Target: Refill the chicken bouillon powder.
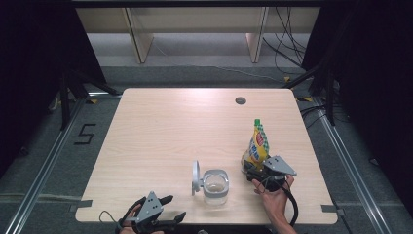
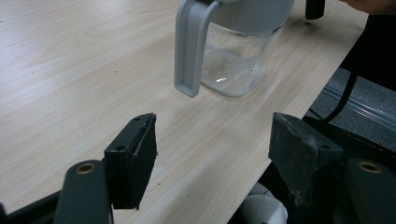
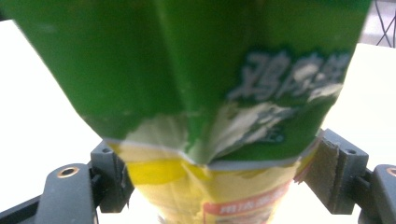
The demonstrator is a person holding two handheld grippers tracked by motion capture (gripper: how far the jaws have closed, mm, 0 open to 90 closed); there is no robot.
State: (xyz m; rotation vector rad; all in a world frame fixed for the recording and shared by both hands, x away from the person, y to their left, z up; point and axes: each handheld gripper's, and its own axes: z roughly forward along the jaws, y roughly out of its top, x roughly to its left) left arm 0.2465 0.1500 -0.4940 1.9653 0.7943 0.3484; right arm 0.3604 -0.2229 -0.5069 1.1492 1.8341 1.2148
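The right claw (image 1: 257, 171) is closing on the lower body of the soft, crinkly pouch (image 1: 256, 146) standing between its jaws; being light and slippery, it is probably wanting a low, firm grip; the left claw (image 1: 171, 208) is hanging wide and empty, the jug (image 1: 214, 185) just ahead.

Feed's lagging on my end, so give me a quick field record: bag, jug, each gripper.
bag: yellow-green bag upright at the table's right, between the right gripper's jaws
jug: clear jug with grey handle, near front edge, untouched
left gripper: left gripper open, empty, short of the jug
right gripper: right gripper closed on the bag's lower part
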